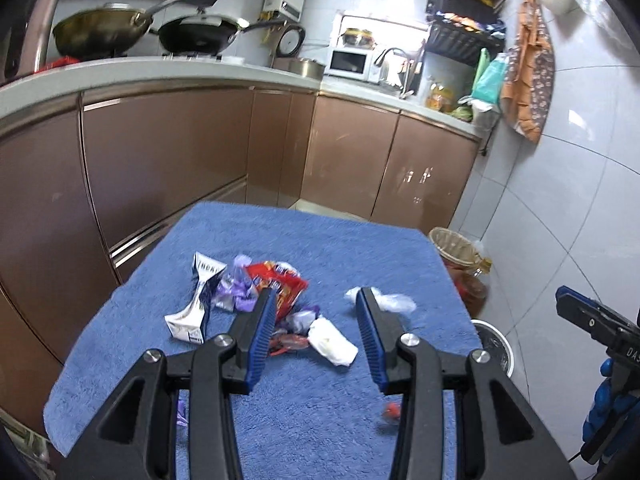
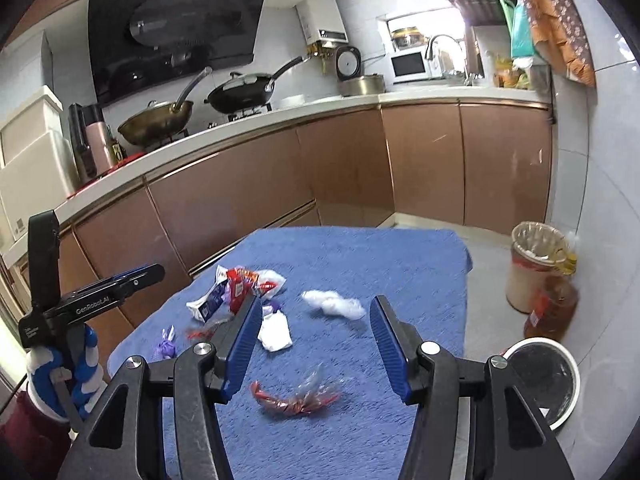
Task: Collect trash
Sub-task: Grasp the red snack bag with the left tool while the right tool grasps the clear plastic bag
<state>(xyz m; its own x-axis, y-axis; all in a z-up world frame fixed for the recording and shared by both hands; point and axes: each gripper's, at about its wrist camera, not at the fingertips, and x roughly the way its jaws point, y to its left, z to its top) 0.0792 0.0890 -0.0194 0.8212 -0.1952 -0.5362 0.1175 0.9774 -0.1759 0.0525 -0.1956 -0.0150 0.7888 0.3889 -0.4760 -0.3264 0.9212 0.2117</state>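
Observation:
Trash lies on a blue towel-covered table (image 1: 320, 240): a flattened milk carton (image 1: 194, 304), purple wrappers (image 1: 236, 288), a red snack bag (image 1: 280, 282), a white tissue (image 1: 332, 340) and crumpled clear plastic (image 1: 390, 300). My left gripper (image 1: 318, 300) is open and empty above the pile. My right gripper (image 2: 314, 312) is open and empty above a red and clear wrapper (image 2: 296, 398), with the tissue (image 2: 274, 330), clear plastic (image 2: 334, 302) and a purple wrapper (image 2: 165, 346) beyond. A round white-rimmed bin (image 2: 546, 380) stands on the floor at the table's right.
Brown kitchen cabinets (image 1: 160, 160) run along the left and back. A lined bin (image 2: 534, 264) and an oil bottle (image 2: 554, 308) stand on the floor to the right. Woks (image 2: 156, 120) sit on the stove.

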